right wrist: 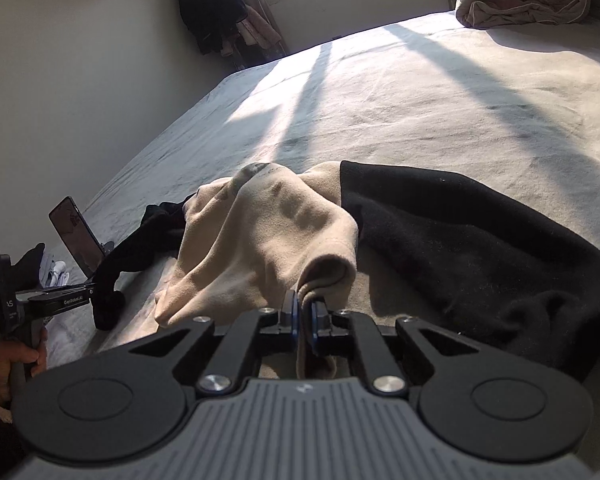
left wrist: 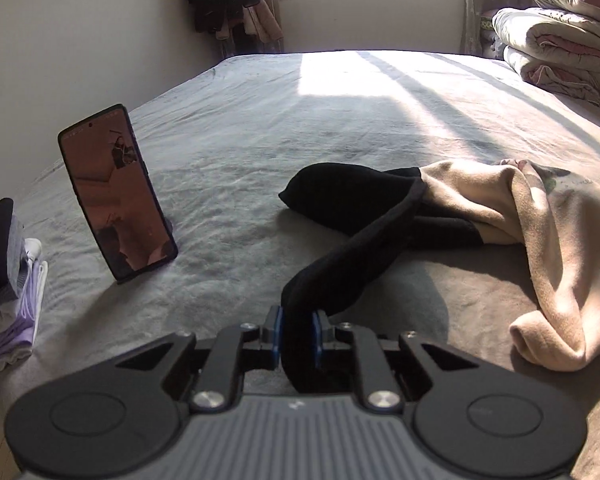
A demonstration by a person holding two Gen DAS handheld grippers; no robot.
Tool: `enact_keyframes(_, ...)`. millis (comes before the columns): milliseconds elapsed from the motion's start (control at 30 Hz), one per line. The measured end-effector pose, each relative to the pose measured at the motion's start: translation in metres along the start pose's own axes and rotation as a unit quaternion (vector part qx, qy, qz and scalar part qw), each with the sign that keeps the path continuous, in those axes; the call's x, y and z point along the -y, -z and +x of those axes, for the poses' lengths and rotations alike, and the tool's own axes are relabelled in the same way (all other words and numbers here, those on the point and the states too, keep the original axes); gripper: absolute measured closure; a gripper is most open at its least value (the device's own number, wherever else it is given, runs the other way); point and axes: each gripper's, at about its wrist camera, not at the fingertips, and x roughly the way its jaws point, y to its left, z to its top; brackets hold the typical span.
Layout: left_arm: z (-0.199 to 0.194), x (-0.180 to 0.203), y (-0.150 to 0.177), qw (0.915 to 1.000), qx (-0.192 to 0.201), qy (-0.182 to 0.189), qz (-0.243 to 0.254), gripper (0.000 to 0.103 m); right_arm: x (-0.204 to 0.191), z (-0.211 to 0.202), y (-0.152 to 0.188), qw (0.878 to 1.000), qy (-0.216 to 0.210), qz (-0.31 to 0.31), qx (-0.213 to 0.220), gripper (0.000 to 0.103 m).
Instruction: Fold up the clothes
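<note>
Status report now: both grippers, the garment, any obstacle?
Left gripper shut on black sleeve. Right gripper shut on beige hem. Garment crumpled on bed. Phone stands left, clear.

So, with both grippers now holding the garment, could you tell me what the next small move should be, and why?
Probably lift and draw the two grippers apart to spread the garment. The left gripper is shut on its black sleeve, the right gripper on a beige edge, while the rest lies bunched and twisted on the bed, too crumpled to fold yet.
</note>
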Motion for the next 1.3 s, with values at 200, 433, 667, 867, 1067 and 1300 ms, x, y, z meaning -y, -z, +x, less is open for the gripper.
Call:
enact_keyframes(200,-0.010,0.007,-0.002,0.9915,0.016,0.129,-0.013,0.057,-0.017,-0.013,0.008,0.999,-0.007,-0.030,-0.018,0.095)
enact_keyframes(433,0.014,0.069,0.012,0.9695,-0.019,0.236,0.063,0.043,-0.008,0.005,0.015,0.998,0.040,-0.034,-0.030,0.084)
enact_keyframes(667,0.025,0.087,0.022,0.9633,-0.014,0.264,0.048,0.089,-0.006,0.026,0.025,0.995,0.084,-0.045,-0.034,0.054)
enact_keyframes(867,-0.012,0.077,0.025,0.9687,0.009,0.246,0.034,0.096,0.000,0.027,0.023,0.989,0.129,-0.074,-0.020,0.095)
enact_keyframes(1067,-0.060,0.036,0.016,0.9699,-0.001,0.243,0.010,0.097,-0.005,-0.018,0.012,0.979,0.152,-0.134,0.013,0.095)
enact_keyframes(1300,-0.070,0.015,0.042,0.9597,-0.080,0.269,0.016,0.097,-0.023,-0.054,0.027,0.971,0.092,-0.218,-0.019,0.095)
